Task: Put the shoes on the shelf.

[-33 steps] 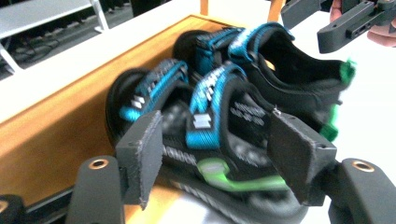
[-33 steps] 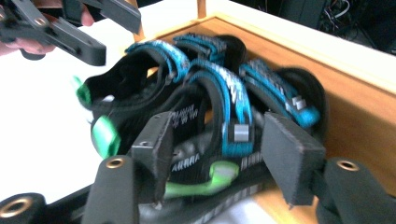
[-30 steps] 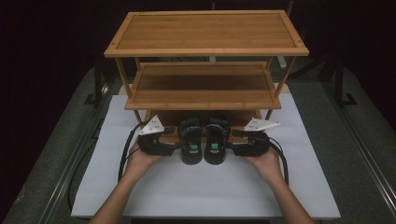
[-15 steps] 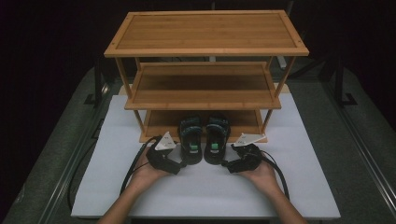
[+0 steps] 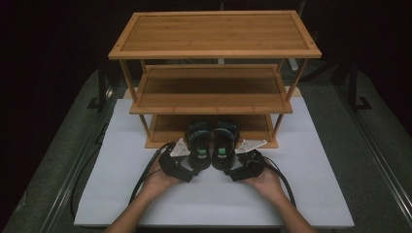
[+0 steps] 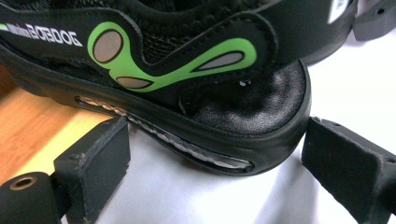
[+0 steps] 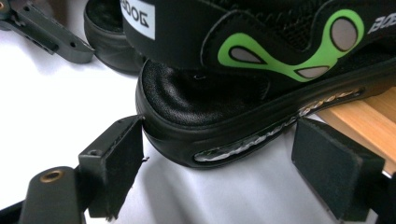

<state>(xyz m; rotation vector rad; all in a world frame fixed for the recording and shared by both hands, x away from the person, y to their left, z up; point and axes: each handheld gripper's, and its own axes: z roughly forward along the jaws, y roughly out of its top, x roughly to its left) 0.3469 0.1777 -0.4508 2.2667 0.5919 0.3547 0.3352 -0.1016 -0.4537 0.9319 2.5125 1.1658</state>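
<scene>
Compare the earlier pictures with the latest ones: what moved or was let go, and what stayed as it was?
Both hands drew back toward the person. The left gripper and right gripper, jaws just opening, have let go of the left shoe and right shoe; each toe sits between open jaws, pads off it. The pair remains half on the bottom shelf of the wooden rack, which kept its place on the white mat.

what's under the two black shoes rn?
Toe ends of the left shoe and right shoe overhang the white mat; heel ends rest on the rack's bottom shelf. What lies directly beneath the soles is covered.
</scene>
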